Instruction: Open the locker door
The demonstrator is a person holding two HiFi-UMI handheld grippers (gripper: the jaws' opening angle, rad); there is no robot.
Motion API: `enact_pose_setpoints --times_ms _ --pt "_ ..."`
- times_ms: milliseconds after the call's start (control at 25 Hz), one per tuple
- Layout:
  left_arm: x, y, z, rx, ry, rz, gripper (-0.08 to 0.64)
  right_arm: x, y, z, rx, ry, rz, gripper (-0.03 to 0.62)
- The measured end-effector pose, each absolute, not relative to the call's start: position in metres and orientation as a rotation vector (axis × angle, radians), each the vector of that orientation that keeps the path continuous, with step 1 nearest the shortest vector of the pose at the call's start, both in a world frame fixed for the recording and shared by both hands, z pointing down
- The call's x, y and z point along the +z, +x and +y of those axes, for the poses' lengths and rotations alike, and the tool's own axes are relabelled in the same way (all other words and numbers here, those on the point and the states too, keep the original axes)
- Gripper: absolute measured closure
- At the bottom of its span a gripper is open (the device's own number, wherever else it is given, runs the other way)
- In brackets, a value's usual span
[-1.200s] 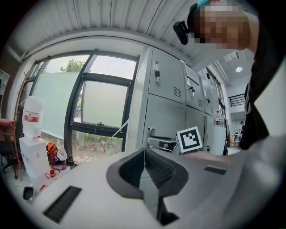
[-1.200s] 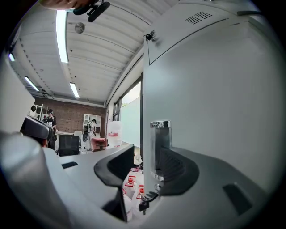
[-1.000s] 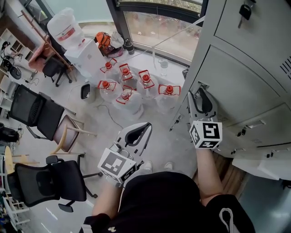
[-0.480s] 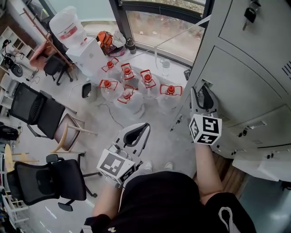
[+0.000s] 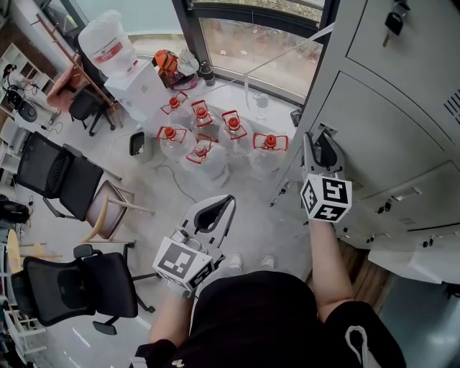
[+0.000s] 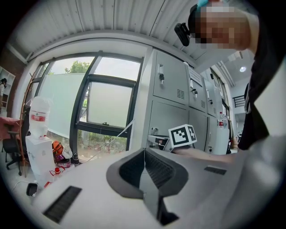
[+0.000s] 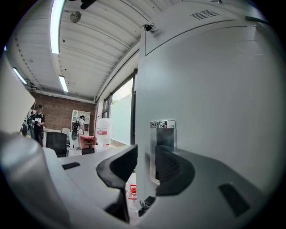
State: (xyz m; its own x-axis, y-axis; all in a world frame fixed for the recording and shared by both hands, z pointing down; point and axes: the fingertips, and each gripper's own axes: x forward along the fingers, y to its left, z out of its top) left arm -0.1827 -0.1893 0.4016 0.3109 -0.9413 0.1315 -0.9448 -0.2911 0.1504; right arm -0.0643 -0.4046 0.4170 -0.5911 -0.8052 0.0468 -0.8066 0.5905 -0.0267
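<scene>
The grey locker door [image 5: 381, 122] stands at the right of the head view and fills the right gripper view [image 7: 214, 89]. My right gripper [image 5: 321, 147] is level at the door's left edge. Its jaws have just been closing, and they straddle that edge [image 7: 145, 167], one pad on each side, beside the metal latch [image 7: 163, 129]. My left gripper [image 5: 215, 212] hangs lower and to the left, away from the lockers. In the left gripper view its jaws meet with nothing between them [image 6: 144, 154].
Several water bottles with red caps [image 5: 208, 136] stand on the floor by the window [image 5: 251, 43]. A water dispenser [image 5: 118, 65] is at the back left, and office chairs [image 5: 65, 287] are at the left. Keys hang in the upper locker door [image 5: 394, 18].
The right gripper's jaws have drawn together around the door's edge. Both hands have stayed almost where they were.
</scene>
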Motion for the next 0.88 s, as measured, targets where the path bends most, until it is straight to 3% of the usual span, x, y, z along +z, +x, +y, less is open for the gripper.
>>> enact_pose_setpoints --times_ms 400,880 --pt "0.405 -0.179 -0.181 0.055 2.357 -1.698 0.537 0.416 -0.058 -0.383 0.077 1.401 -2.801 0.515" --pt "0.406 -0.163 -0.168 0.036 2.424 -1.602 0.537 0.414 -0.052 -0.334 0.102 1.278 -2.865 0.517"
